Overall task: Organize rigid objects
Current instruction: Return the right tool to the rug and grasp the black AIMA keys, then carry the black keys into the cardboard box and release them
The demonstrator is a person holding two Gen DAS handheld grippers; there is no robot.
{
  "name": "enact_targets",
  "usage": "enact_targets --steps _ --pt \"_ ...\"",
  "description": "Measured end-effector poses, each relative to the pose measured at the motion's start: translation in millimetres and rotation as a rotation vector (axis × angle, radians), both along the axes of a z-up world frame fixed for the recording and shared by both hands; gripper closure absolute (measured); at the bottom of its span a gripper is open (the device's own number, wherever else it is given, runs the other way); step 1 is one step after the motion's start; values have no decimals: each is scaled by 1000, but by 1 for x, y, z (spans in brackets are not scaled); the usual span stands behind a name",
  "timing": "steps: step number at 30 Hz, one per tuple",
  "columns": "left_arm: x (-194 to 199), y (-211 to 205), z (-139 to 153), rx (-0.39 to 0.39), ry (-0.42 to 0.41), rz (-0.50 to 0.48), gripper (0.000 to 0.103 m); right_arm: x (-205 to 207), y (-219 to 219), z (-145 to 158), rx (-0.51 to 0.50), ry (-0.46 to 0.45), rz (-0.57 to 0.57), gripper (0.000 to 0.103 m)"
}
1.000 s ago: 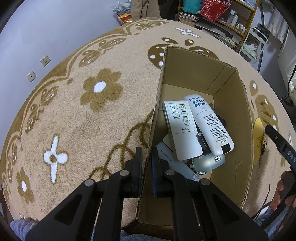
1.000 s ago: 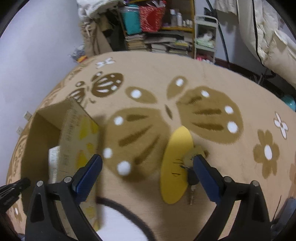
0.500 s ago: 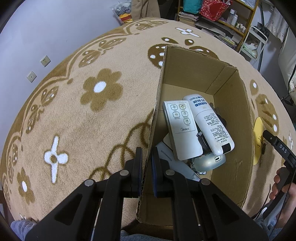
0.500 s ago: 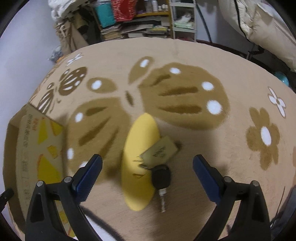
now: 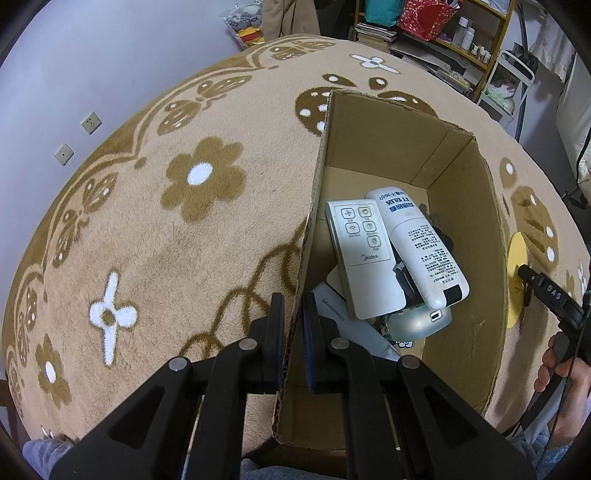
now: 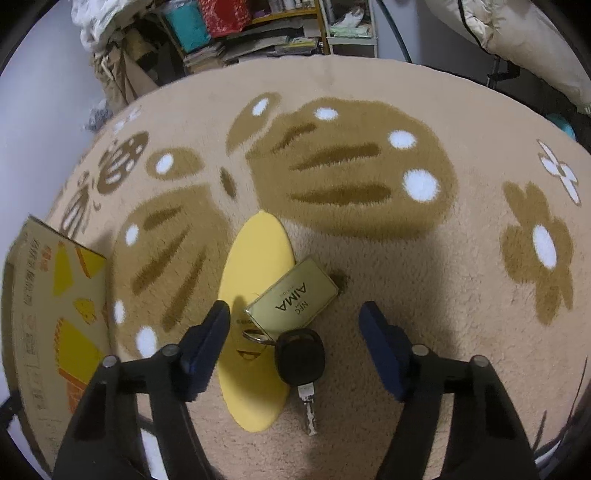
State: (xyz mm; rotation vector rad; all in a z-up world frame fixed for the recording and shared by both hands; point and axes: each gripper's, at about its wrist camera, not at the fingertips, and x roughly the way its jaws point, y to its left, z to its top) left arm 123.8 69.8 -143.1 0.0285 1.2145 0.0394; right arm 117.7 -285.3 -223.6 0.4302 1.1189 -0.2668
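My left gripper [image 5: 293, 321] is shut on the left wall of an open cardboard box [image 5: 467, 229], one finger inside and one outside. Two white remotes [image 5: 364, 258] and a silver gadget [image 5: 421, 321] lie in the box. On the rug, a black-headed key [image 6: 301, 356] on a ring with a gold tag [image 6: 293, 301] rests partly on a yellow oval disc [image 6: 255, 266]. My right gripper [image 6: 295, 314] points down over the key and tag. Its jaws are closing, with the key and tag between them and untouched by the pads.
The box's printed outer side [image 6: 48, 295] stands just left of the right gripper. A hand [image 5: 561, 369] holds the right gripper [image 5: 546, 295] beside the box. Shelves with books and bins [image 6: 258, 33] line the far edge of the patterned rug [image 5: 166, 240].
The right gripper has come down closer over the key and tag, and its jaws have narrowed around them. The left gripper and the box have not moved.
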Motion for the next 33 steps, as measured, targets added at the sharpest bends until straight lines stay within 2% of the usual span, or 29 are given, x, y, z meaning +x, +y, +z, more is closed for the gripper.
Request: enact_targets --steps 2,7,10,12,13,16,18,28,29,33 --pt "0 0 0 2 0 -1 94 0 2 -2 -24 2 9 33" --pt "0 0 0 2 0 -1 94 -1 1 -3 -14 -10 0 36" --pt "0 0 0 2 0 -1 94 -3 -2 -2 10 -19 -10 47" --pt "0 0 0 2 0 -1 94 -4 -3 -1 35 -25 -9 61" --pt "0 1 0 2 0 -1 94 -4 -3 0 48 -28 -6 62" --pt "0 0 0 2 0 -1 94 -2 1 3 24 -21 7 71" --pt "0 0 0 3 0 -1 94 -2 2 6 -8 -15 5 83" --pt "0 0 0 1 1 0 94 -6 -9 24 -47 -37 -30 90" --pt "0 0 0 2 1 0 94 -7 -10 27 -46 -45 -35 98" --pt "0 0 0 1 1 0 94 -5 -9 37 -73 -50 -21 98"
